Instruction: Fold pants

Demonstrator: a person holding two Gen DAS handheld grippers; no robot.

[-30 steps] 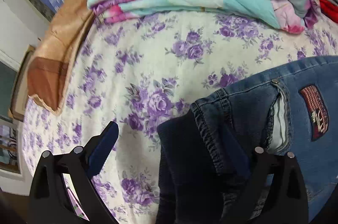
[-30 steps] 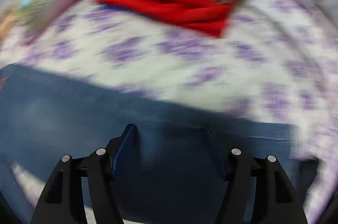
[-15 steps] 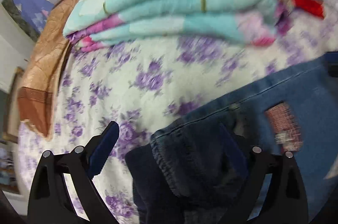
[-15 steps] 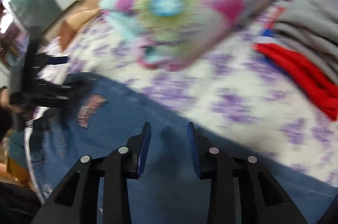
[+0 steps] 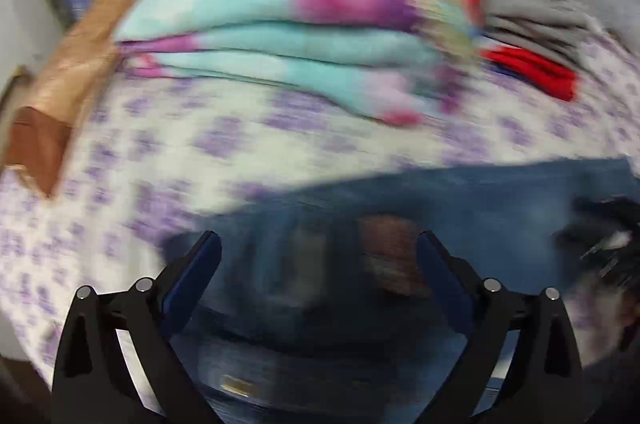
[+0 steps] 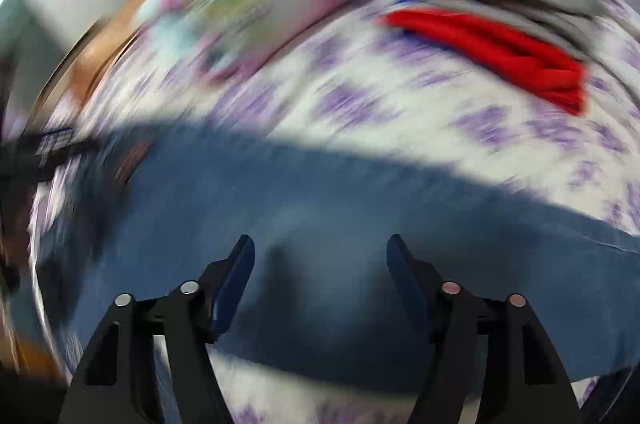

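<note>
Blue jeans (image 5: 480, 207) lie across a floral bedsheet (image 5: 168, 159), blurred by motion; a reddish patch (image 5: 388, 248) shows on them. My left gripper (image 5: 318, 252) is open above the waist end with nothing between its fingers. In the right wrist view the jeans (image 6: 320, 207) stretch across the lower half. My right gripper (image 6: 320, 256) is open just over the denim and holds nothing. The other gripper shows dimly at the left edge of the right wrist view (image 6: 44, 151).
A folded teal and pink quilt (image 5: 288, 35) lies at the back of the bed. Red cloth (image 5: 532, 71) and grey cloth (image 5: 536, 19) lie at the back right. A brown pillow (image 5: 60, 95) sits at the left edge.
Both cameras are swinging fast. My right gripper has opened from nearly shut to wide. My left gripper has moved right, over the jeans and their patch.
</note>
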